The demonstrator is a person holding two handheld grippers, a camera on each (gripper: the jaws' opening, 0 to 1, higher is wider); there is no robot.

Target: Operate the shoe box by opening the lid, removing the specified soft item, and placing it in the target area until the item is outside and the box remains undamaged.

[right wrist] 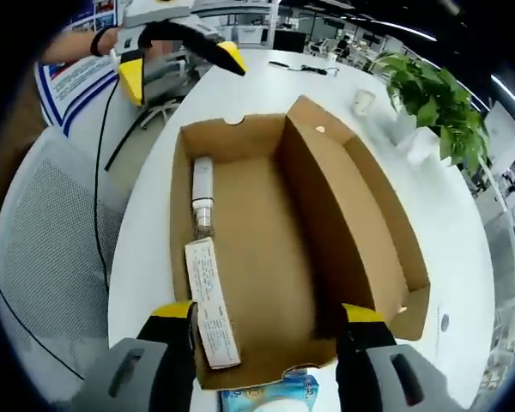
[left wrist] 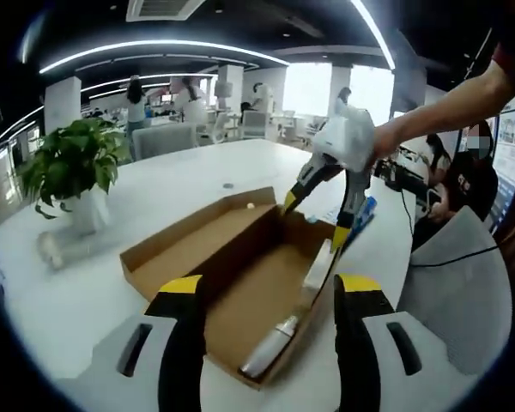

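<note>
Brown shoe box (right wrist: 326,223), white table (right wrist: 463,249)

A green plant (left wrist: 73,163) in a white pot sits at the left of the left gripper view, on a big white table (left wrist: 172,184). A grey mesh chair (right wrist: 43,257) fills the left side of the right gripper view. A small white cup (right wrist: 363,103) stands near the plant at the upper right there.

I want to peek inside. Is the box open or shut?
Open. The box has its lid swung out to the side, so its brown floor shows, with a bottle and a carton along one wall.

Both claws (left wrist: 266,300) (right wrist: 266,322) agape, empty
</note>
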